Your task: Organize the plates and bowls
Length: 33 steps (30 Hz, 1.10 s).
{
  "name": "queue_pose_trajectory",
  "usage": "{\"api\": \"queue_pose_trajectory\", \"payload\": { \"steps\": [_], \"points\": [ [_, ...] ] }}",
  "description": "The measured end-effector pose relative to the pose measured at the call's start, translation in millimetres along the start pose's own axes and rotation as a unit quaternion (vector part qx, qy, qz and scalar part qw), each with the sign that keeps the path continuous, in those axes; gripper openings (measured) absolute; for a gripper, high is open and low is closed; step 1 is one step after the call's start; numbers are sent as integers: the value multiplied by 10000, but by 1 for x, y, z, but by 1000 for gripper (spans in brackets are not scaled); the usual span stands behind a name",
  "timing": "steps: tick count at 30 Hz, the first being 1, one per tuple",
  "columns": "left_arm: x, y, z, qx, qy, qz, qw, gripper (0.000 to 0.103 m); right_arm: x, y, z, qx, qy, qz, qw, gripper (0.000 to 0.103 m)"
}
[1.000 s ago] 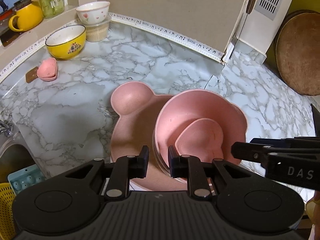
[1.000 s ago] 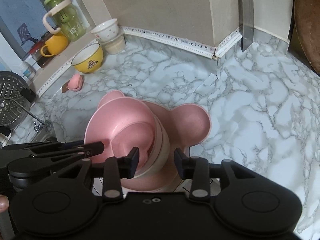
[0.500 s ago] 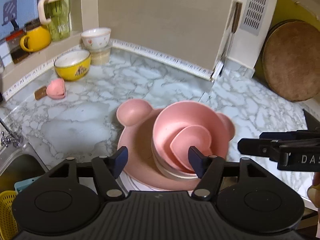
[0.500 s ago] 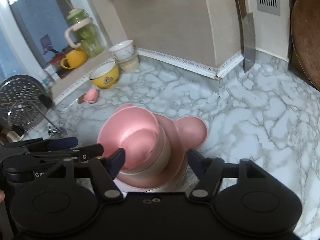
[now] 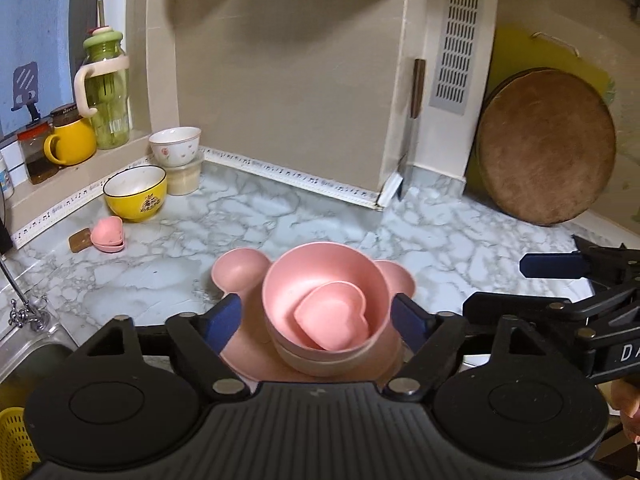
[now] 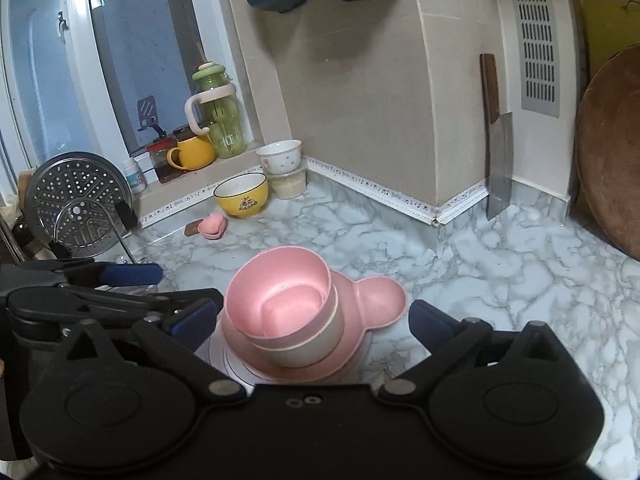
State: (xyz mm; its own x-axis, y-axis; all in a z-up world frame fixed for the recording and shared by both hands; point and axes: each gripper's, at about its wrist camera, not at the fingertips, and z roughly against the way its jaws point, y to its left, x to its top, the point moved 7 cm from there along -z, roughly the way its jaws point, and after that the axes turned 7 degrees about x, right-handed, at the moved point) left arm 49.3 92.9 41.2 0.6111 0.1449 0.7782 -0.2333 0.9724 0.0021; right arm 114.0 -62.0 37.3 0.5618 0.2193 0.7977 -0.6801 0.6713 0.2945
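While both jaws are opening, empty, left gripper (image 5: 316,318) and right gripper (image 6: 312,316) should clear the nested pink plastic bowls (image 5: 326,300) without nudging them.

Pink bowl stack on the marble bench, right gripper (image 6: 310,318) hanging over it

The jaws are opening wide and touch nothing. The pink bowl (image 6: 280,292) sits nested in a beige bowl (image 6: 304,350) on the pink bear-ear plate (image 6: 372,300), with a small pink dish (image 6: 288,312) inside it. The left gripper (image 6: 160,292) pokes in from the left. Further back, a yellow bowl (image 6: 241,194) stands near the windowsill, and a cleaver (image 6: 498,160) leans on the wall.
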Motion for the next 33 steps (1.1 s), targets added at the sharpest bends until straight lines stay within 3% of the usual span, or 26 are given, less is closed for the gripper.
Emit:
{"api": "queue_pose_trajectory", "payload": {
  "steps": [5,25,29,33],
  "points": [
    [-8,-5,8,-94,-21,192,9998,103,-7,-1,14,-183,-230,124,9995,103],
    [-21,-14,23,-112,-40,329,9994,103,-33,-12,39,-765,-604,-434,9943,103],
    [-23,-13,23,-83,-13,395,9992,103,-34,-14,41,-1047,-601,-422,9918,103],
    [-24,-14,22,-77,8,396,9992,103,-35,-15,42,-1034,-621,-447,9917,103]
  ]
}}
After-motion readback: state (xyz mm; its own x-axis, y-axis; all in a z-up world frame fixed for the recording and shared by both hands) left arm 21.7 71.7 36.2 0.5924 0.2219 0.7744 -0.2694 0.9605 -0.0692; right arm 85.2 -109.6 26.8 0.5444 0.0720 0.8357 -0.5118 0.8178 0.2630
